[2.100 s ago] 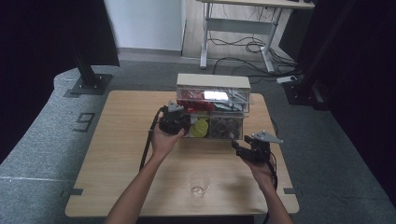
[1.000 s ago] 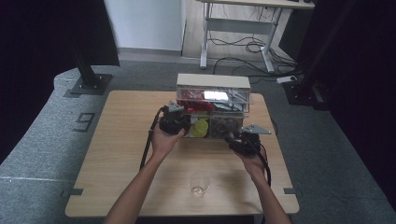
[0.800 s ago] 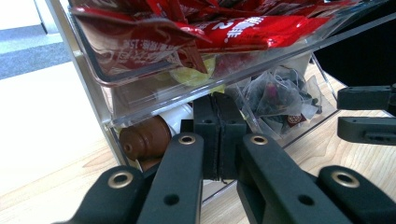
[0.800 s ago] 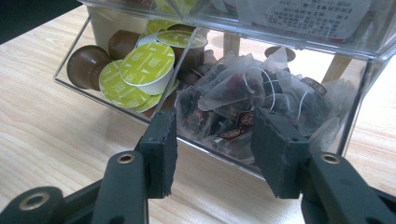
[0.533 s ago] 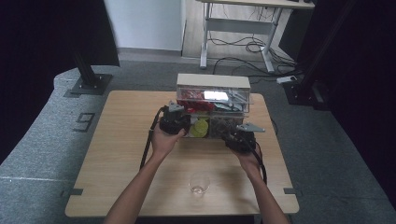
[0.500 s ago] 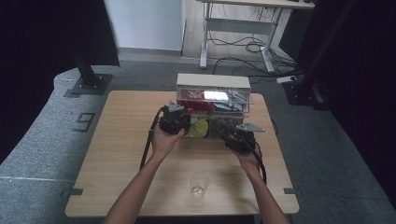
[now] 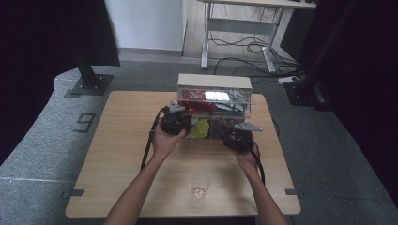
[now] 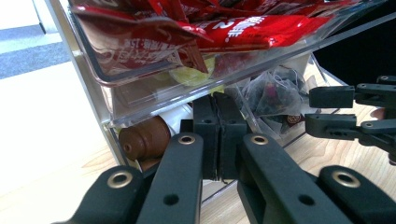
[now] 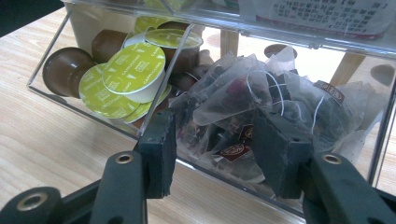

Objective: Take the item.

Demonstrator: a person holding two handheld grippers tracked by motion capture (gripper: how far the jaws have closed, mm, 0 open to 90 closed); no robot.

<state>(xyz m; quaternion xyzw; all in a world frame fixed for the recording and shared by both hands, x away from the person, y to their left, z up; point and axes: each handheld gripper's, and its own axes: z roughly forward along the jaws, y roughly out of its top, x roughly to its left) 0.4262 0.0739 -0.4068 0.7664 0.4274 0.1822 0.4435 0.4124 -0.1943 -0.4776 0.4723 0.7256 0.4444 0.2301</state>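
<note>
Tea bags (image 9: 261, 107): we see a heap of clear pyramid bags with strings and small tags in the lower right compartment of the clear organiser (image 7: 213, 110), which stands at the far middle of the table (image 7: 117, 140).
Right hand-held gripper (image 9: 212, 144): its jaws are spread, one each side of the heap at the bin's open front; we see no pad pressing on a bag yet.
Left hand-held gripper (image 8: 217, 133): pressed together, its tips against the organiser's front edge beside the coffee capsules (image 9: 126, 70); we judge that it steadies the box.
Step in hand: we read this as reaching to pick a tea bag.
Next move: we would push in further, then close on one bag alone, clear of the divider.
Glass (image 7: 200, 184): empty, near the table's front edge, well apart from the organiser.
</note>
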